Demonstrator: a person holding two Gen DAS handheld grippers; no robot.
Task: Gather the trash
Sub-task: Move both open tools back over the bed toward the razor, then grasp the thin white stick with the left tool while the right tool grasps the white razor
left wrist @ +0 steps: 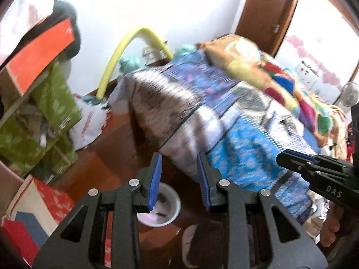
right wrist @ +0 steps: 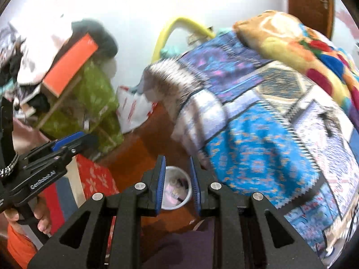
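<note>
A white trash bin [left wrist: 171, 201] with a pink liner stands on the brown floor beside the bed. It also shows in the right wrist view [right wrist: 179, 188], with small bits of trash inside. My left gripper [left wrist: 179, 163] is open and empty, held above the bin. My right gripper [right wrist: 177, 163] is open and empty, also above the bin. The right gripper appears at the right edge of the left wrist view [left wrist: 291, 157]. The left gripper appears at the left of the right wrist view [right wrist: 71, 141]. Both views are motion-blurred.
A bed with a blue patchwork sheet [left wrist: 235, 116] and a colourful blanket [left wrist: 269, 71] fills the right. Green fabric shelves [left wrist: 51, 107] with an orange box [left wrist: 40, 56] stand at left. A white plastic bag [left wrist: 89, 123], a yellow tube [left wrist: 125, 51] and a red rug [right wrist: 96, 179] lie nearby.
</note>
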